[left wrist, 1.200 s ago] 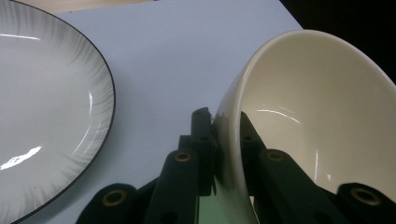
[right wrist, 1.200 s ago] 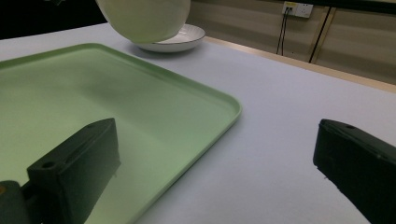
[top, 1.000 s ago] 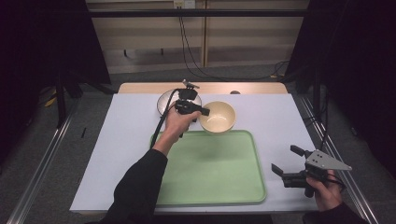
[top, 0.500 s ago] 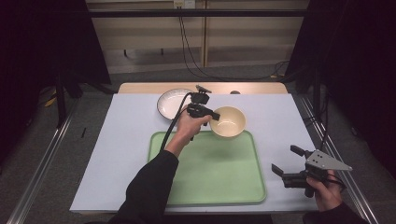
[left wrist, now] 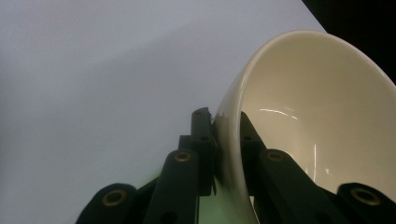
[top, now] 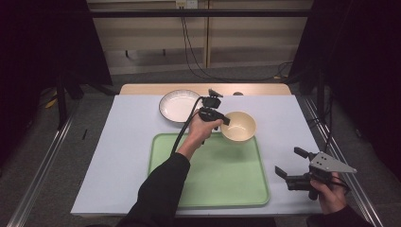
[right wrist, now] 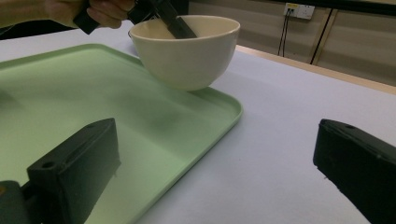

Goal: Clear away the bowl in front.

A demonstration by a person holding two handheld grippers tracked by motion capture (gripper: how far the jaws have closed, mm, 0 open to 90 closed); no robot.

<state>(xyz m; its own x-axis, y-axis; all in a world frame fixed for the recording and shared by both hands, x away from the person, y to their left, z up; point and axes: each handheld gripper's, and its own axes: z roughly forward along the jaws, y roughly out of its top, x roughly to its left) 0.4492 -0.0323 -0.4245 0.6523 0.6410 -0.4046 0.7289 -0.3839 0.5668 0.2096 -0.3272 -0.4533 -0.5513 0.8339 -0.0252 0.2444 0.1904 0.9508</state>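
A cream bowl hangs over the far right corner of the green tray. My left gripper is shut on its rim, one jaw inside and one outside, as the left gripper view shows on the bowl. In the right gripper view the bowl is lifted just above the tray's edge. My right gripper stands open at the table's right front, beside the tray, with nothing between its fingers.
A white plate with a dark rim lies at the back of the table, left of the bowl. The table is covered in pale sheet. Metal rails run along both sides on the floor.
My left gripper has carried the bowl to the right and toward the near side, from beside the plate to over the tray's far right corner. The right gripper has stayed put.
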